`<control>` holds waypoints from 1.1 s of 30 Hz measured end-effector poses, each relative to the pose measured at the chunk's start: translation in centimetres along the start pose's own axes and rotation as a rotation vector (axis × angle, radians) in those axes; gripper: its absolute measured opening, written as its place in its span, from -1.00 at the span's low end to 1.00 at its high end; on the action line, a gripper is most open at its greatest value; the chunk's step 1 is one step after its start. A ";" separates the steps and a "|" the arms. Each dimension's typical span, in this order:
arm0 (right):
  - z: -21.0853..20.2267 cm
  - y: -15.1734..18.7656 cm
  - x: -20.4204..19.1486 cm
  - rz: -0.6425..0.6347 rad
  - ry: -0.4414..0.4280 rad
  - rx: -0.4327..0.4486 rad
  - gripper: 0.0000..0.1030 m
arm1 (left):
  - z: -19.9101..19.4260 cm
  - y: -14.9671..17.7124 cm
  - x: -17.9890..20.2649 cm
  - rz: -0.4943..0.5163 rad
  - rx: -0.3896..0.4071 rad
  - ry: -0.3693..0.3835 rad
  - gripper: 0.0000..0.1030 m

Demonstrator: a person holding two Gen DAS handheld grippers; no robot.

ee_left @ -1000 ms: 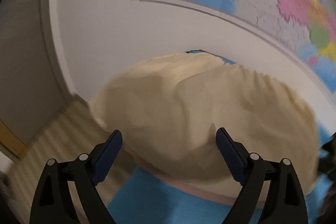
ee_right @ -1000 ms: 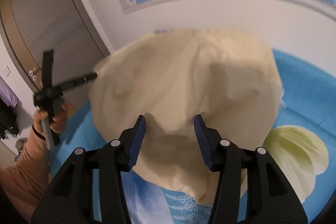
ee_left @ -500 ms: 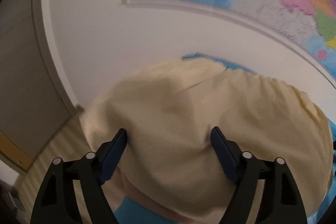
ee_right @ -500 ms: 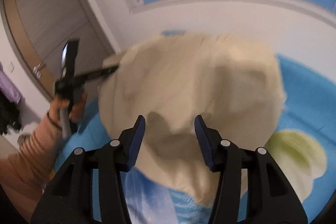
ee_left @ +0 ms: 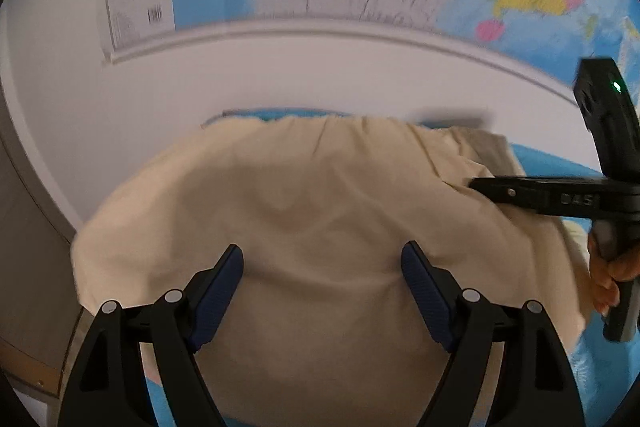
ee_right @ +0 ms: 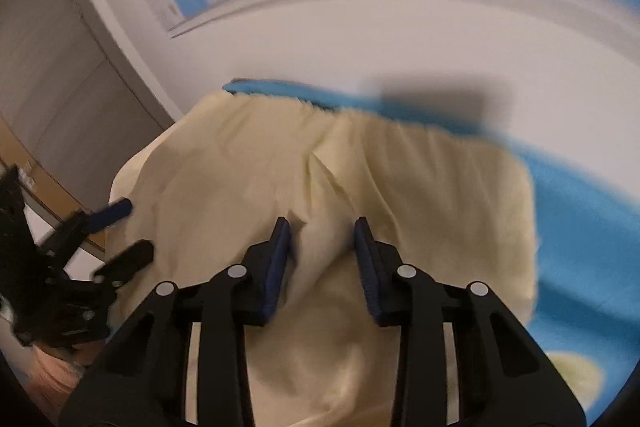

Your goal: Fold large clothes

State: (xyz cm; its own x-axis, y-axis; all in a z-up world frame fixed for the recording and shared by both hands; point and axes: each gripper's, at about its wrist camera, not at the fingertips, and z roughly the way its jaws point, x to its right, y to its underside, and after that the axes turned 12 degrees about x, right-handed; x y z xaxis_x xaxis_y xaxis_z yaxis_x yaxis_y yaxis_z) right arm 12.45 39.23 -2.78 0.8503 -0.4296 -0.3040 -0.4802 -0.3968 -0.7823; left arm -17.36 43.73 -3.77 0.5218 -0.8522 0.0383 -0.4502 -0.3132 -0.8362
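One cream garment lies spread on the blue bedcover, now flatter than a second ago. My two grippers: left gripper released, jaws opening wide above the cloth; right gripper narrower than before, closing around a raised fold, not yet clamped.
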 end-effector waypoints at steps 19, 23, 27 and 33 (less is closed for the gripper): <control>-9.5 7.7 0.3 -0.051 -0.033 0.071 -0.18 | -4.0 1.0 1.5 -0.006 0.045 0.002 0.58; -12.2 8.2 -1.3 -0.094 -0.049 0.137 -0.18 | -5.5 1.1 2.2 -0.006 0.078 -0.001 0.59; -11.8 8.7 -2.7 -0.152 -0.052 0.111 -0.03 | -6.4 1.7 3.1 -0.019 0.086 -0.005 0.59; -10.2 10.2 -3.5 -0.206 -0.014 0.077 0.13 | -6.8 2.4 4.2 -0.020 0.076 -0.035 0.71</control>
State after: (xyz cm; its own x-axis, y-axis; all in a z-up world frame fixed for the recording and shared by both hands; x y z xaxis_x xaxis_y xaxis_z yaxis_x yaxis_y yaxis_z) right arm 2.38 28.48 -4.13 0.9318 -0.3344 -0.1410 -0.2788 -0.4112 -0.8679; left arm -21.20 36.51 -1.87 0.5559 -0.8304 0.0373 -0.3840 -0.2963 -0.8745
